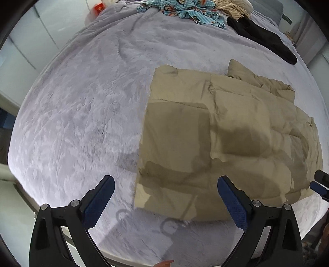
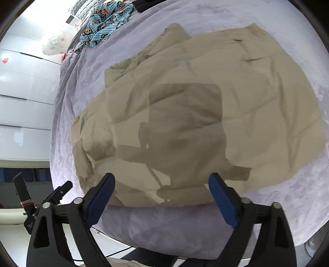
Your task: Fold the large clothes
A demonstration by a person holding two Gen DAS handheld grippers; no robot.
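Two grippers are hovering over a bed, and no brand, label or readable writing is showing anywhere in either view. In the left wrist view, the left gripper is hanging with its two blue-padded fingers spread wide and nothing between them, above the near edge of one tan padded garment that is lying flat and partly folded on the grey plush blanket. The garment is sitting right of centre, and shadows of the tools are falling across it. At the far end of the bed, three other pieces of clothing are lying well apart from it: one blue cartoon-print garment, one black garment and one cream striped piece. The tip of the right gripper is peeking in at the right edge. In the right wrist view, the right gripper is likewise standing wide apart and empty over the near edge of the same tan garment, which is filling most of the blanket there. The blue print garment is showing at the top left, and part of the left gripper is reaching in at the lower left.
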